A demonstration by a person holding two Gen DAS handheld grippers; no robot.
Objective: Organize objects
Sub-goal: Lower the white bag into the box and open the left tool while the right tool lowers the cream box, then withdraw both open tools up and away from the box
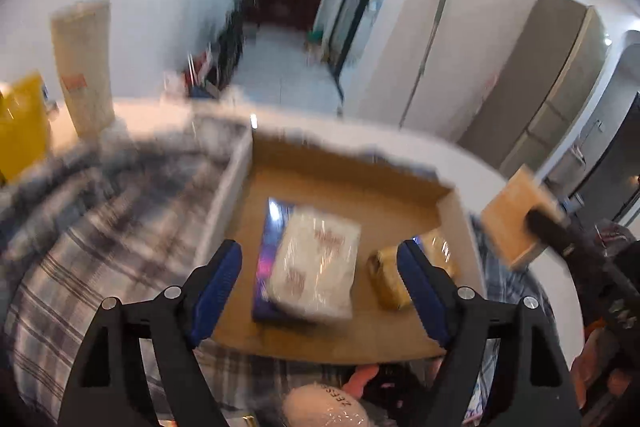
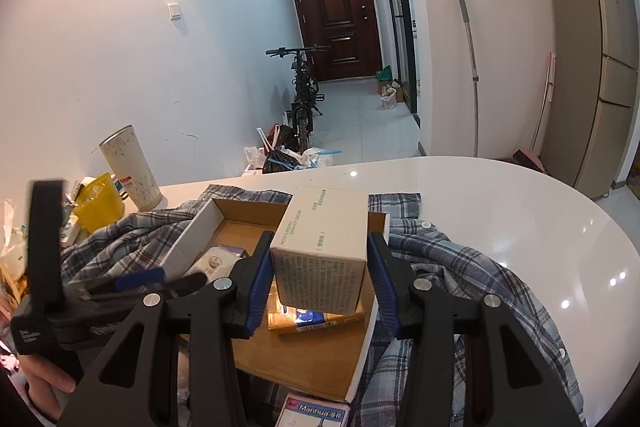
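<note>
A shallow cardboard tray [image 2: 312, 367] lies on a plaid shirt [image 2: 460, 267] spread over the white surface [image 2: 500, 187]. The right claw [image 2: 320, 267] is clenched on a white cream box [image 2: 324, 247], held above the tray's right half, over a yellow packet [image 2: 316, 321] lying in the tray. The left claw [image 1: 320, 287] hangs released above the tray's near edge, its blue pads [image 1: 218, 287] wide apart and touching nothing. Below it, in the tray's middle, a white wrapped packet [image 1: 318, 265] rests on a dark blue box [image 1: 266, 267]. A yellow basket [image 2: 98, 203] stands left of the tray.
</note>
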